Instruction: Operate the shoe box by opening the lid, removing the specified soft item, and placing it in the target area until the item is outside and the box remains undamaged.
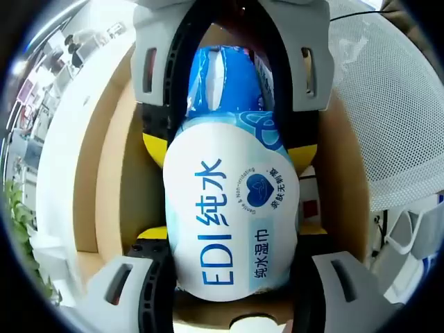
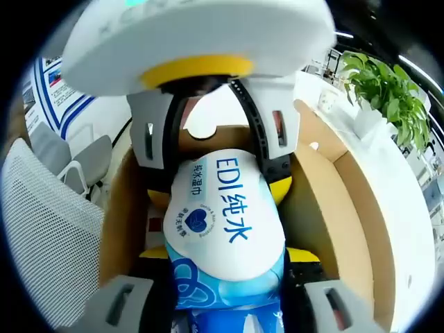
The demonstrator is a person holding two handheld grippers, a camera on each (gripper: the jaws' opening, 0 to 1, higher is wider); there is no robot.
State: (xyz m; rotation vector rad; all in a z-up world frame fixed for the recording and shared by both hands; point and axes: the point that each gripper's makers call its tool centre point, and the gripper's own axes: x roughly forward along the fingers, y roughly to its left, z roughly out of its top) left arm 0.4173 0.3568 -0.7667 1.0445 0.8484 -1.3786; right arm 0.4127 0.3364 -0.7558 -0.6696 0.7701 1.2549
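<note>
A white and blue pack of wet wipes marked "EDI" lies lengthwise between both grippers, over the inside of the open brown cardboard shoe box. My left gripper is shut on the pack's near white end, its yellow pads pressing both sides. The right gripper comes in from the top and clamps the blue end. In the right gripper view, my right gripper holds the pack at its blue end, and the left gripper grips the far end. The box walls rise on both sides.
The box stands on a white table. A white mesh chair stands close beside the box, and the same chair is at the left in the right gripper view. A potted green plant stands beyond the table.
</note>
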